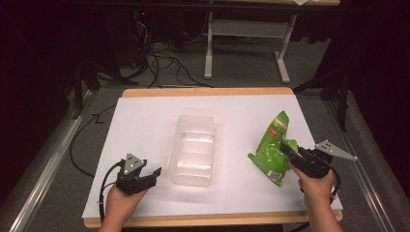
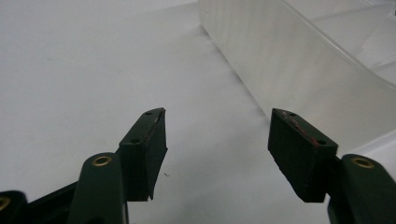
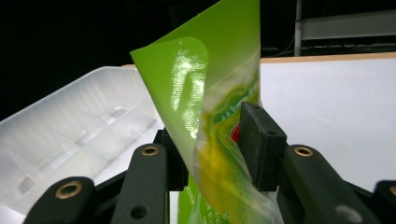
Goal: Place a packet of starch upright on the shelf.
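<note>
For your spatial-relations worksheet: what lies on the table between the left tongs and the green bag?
The clear plastic tub sits between the left tongs and the green bag, as the high view shows.

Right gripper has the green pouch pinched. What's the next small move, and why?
Probably carry the green pouch leftward over the clear plastic tray before releasing. The right gripper is shut on the pouch, which stands to the tray's right, outside it. The left gripper waits open beside the tray's near left corner, holding nothing.

The green bag's (image 3: 219,116) lower end is cut off below the jaws.
</note>
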Motion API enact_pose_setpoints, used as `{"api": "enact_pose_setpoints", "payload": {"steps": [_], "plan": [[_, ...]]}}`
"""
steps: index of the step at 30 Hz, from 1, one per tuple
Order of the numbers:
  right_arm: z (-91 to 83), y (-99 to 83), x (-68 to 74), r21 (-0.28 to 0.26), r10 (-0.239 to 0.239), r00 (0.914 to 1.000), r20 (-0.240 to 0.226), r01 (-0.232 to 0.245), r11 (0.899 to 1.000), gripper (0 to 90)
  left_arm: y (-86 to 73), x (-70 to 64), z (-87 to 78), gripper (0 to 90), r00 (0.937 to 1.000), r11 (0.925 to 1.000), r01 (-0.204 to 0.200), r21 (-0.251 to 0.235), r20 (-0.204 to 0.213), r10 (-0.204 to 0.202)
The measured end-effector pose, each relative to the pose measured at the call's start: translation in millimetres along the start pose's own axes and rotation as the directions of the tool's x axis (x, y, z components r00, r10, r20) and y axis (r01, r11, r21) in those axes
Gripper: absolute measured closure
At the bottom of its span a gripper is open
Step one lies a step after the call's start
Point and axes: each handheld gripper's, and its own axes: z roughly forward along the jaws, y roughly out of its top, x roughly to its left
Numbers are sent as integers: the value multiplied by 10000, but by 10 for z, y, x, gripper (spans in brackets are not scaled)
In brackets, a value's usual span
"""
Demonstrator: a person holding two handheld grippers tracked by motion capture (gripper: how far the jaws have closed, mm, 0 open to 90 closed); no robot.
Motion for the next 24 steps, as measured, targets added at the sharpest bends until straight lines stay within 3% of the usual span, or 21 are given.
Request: {"api": "enact_pose_setpoints", "payload": {"steps": [6, 10, 13, 14, 15, 16, 17, 18, 19, 22, 24], "plan": [[15, -5, -23, 119, 78, 10000, -2, -78, 9999, 633, -1, -1, 3, 377, 10000, 10000, -2, -12, 8, 2], [29, -5, -21, 262, 36, 9999, 158, -40, 9996, 580, 1, 0, 1, 378, 10000, 10000, -9, 0, 7, 9], [35, -7, -27, 327, 18, 9995, 328, -29, 9995, 599, 1, 1, -1, 377, 10000, 10000, -10, -5, 3, 10], [27, -4, -21, 341, -217, 9964, 824, 189, 9992, 776, 0, 1, -2, 377, 10000, 10000, 8, -30, 14, -8], [27, -4, -21, 341, -217, 9964, 824, 189, 9992, 776, 0, 1, -2, 377, 10000, 10000, 8, -30, 14, -8], [19, 10, -18, 366, -313, 9938, 1064, 275, 9990, 841, 0, 2, -2, 377, 10000, 10000, 6, -26, 21, -6], [-30, 54, -2, 13, -415, 9910, 1276, 416, 9991, 900, 1, 2, -2, 378, 10000, 10000, 0, -23, 20, 0], [-30, 54, -2, 13, -415, 9910, 1276, 416, 9991, 900, 1, 2, -2, 378, 10000, 10000, 0, -23, 20, 0], [-59, 94, 32, -403, -283, 9949, 967, 323, 9987, 900, 1, 2, 0, 378, 10000, 10000, 1, -9, -8, -1], [-60, 155, 111, -721, -441, 9947, 926, 508, 9961, 900, 2, 3, -2, 378, 10000, 10000, 8, -9, 5, -8], [-67, 233, 217, -1341, -469, 9953, 852, 581, 9893, 900, 2, 3, -6, 378, 10000, 10000, 9, -46, 5, -9]]}}
